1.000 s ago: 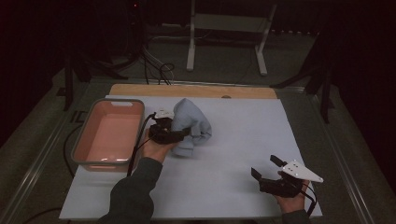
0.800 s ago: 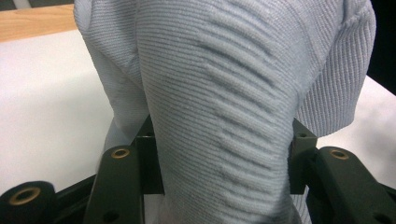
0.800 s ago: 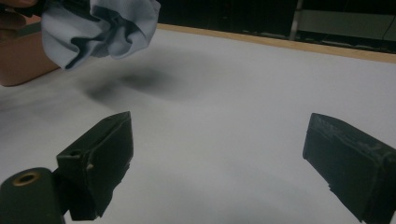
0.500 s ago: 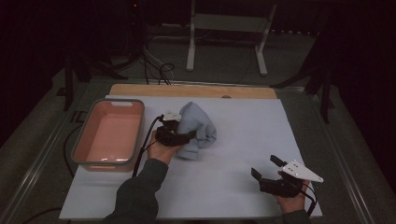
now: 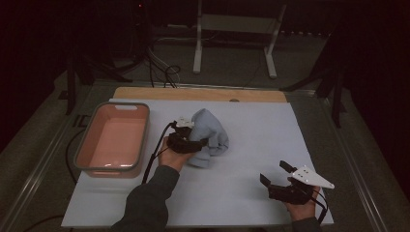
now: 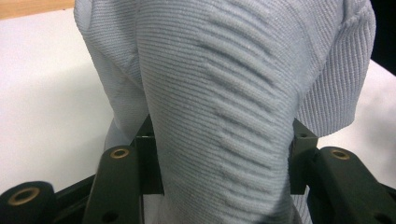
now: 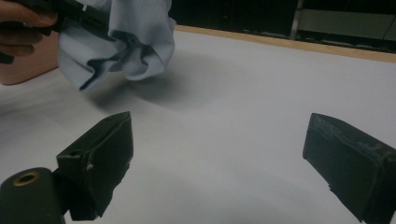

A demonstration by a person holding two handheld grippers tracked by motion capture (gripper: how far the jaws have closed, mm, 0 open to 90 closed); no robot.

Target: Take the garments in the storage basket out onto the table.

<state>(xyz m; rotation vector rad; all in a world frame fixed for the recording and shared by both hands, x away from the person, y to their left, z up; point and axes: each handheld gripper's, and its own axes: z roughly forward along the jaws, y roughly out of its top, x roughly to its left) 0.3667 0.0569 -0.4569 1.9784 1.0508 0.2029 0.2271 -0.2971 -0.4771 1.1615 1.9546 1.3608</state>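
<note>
A light blue ribbed knit cloth (image 5: 209,131) is bunched up over the middle of the white sheet (image 5: 270,125). My left gripper (image 5: 196,144) is shut on it. In the left gripper view a thick fold of the cloth (image 6: 224,93) is squeezed between the two jaws of the left gripper (image 6: 219,161). In the right gripper view the cloth (image 7: 133,37) hangs from that gripper just above the sheet and casts a shadow. My right gripper (image 5: 274,172) rests near the front right of the sheet. Its jaws stand wide apart on the right gripper (image 7: 219,135) with nothing between them.
A pink tub with a grey rim (image 5: 82,151) sits at the left edge of the sheet, close to my left hand. A wooden board (image 5: 203,94) runs along the far edge. Cables and a metal stand (image 5: 198,48) lie beyond the table.
My left hand has carried the cloth a little to the right, away from the tub, and slightly lower. The right gripper has stayed where it was.
</note>
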